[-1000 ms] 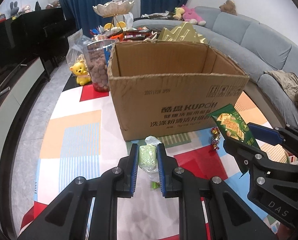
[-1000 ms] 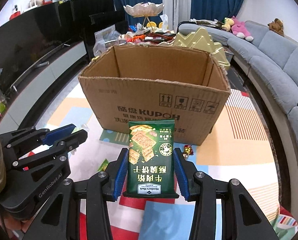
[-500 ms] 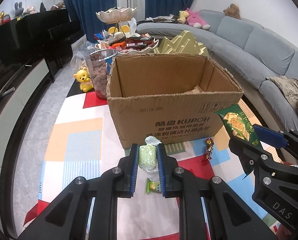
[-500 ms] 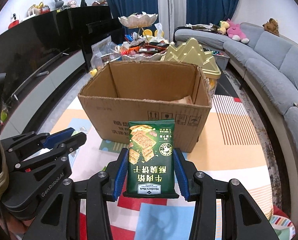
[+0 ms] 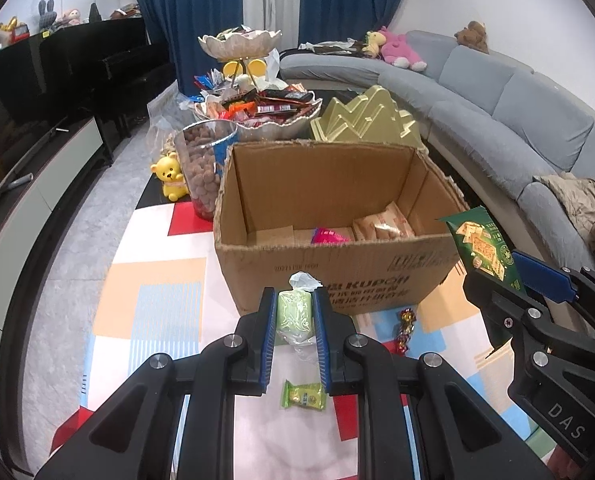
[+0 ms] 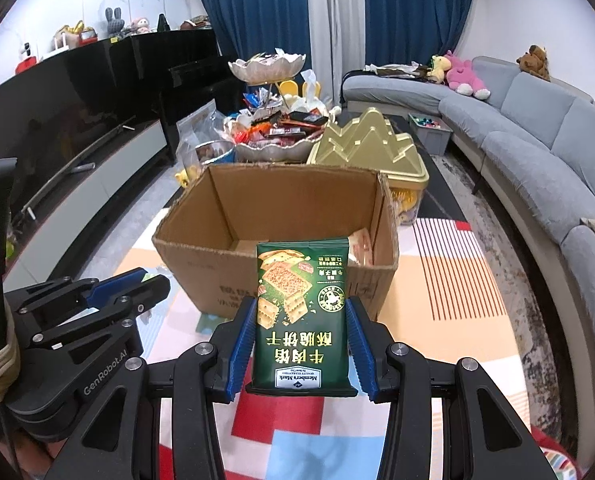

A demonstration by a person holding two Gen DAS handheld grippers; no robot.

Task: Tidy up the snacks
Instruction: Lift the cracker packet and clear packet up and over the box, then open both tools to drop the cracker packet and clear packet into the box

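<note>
Both tools have been lifted since the earlier frames, so the cardboard box (image 5: 329,236) is now looked into from higher up and its bottom can be seen, which wasn't the case a second ago. A few packets are already lying in there along the far side, orange-and-white ones and a pink one, so part of the sorting looks done. The box is sat on the colourful surface (image 5: 157,312), with both tools held just short of its near wall.

The green cracker bag (image 6: 302,312) is clamped upright in the right tool (image 6: 302,334), jaws partly closed on its sides. The pale green wrapped snack (image 5: 294,314) is pinched in the left tool (image 5: 294,334), jaws nearly together.

Neither has been dropped in yet. Still left out: a small green candy (image 5: 303,395) and a shiny twist-wrapped sweet (image 5: 404,326) beside the box. Probably about midway, I'd guess.
</note>
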